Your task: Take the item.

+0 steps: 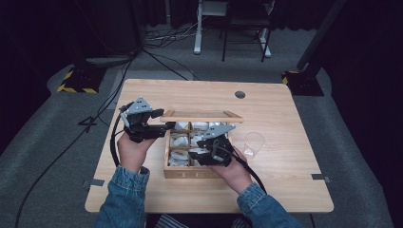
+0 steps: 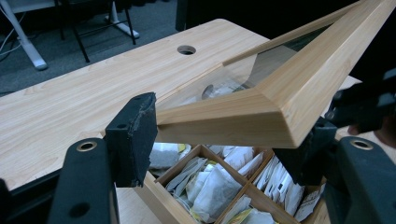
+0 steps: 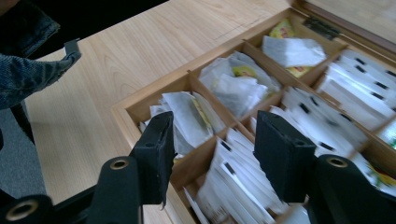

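Observation:
A wooden tea box (image 1: 190, 172) sits mid-table, its compartments full of white tea bags (image 3: 238, 86). Its glass-paned lid (image 1: 202, 115) is lifted and tilted up over the back of the box. My left gripper (image 1: 161, 124) is shut on the lid's left front corner. In the left gripper view, its pads (image 2: 140, 135) press either side of the wooden frame (image 2: 280, 93), with tea bags (image 2: 210, 186) below. My right gripper (image 1: 199, 148) hovers open just above the front compartments. Its jaws straddle a divider (image 3: 212, 154) and grip nothing.
A clear plastic cup (image 1: 253, 142) lies on the table (image 1: 190, 95) just right of the box. A cable hole (image 1: 240, 94) sits near the far edge. Cables and desk legs (image 1: 197, 33) are on the floor beyond. A denim sleeve (image 3: 23, 70) is at the near edge.

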Demonstrator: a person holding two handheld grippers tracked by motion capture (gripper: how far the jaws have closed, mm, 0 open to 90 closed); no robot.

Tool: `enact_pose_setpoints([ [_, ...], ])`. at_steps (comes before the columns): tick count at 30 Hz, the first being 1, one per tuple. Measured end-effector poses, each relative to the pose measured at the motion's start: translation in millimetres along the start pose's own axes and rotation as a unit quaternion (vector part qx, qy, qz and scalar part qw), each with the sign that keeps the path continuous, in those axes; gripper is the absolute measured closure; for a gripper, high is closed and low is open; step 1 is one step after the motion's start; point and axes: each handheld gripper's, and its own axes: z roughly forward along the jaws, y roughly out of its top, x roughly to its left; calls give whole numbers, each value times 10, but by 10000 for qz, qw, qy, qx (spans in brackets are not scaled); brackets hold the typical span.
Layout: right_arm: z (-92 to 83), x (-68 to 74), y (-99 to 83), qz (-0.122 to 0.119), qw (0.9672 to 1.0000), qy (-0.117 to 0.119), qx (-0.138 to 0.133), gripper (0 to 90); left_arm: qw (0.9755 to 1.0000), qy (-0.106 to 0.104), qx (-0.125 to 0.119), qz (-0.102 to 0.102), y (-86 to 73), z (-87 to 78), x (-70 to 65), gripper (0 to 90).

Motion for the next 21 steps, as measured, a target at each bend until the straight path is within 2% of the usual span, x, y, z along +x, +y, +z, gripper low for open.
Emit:
enact_pose_setpoints([
  [7, 196, 100, 41, -118, 9998, 111, 103, 481, 10000, -22, -13, -10, -2, 0, 6, 355],
  [21, 523, 151, 37, -248, 9983, 112, 506, 453, 10000, -20, -16, -11, -2, 0, 5, 355],
])
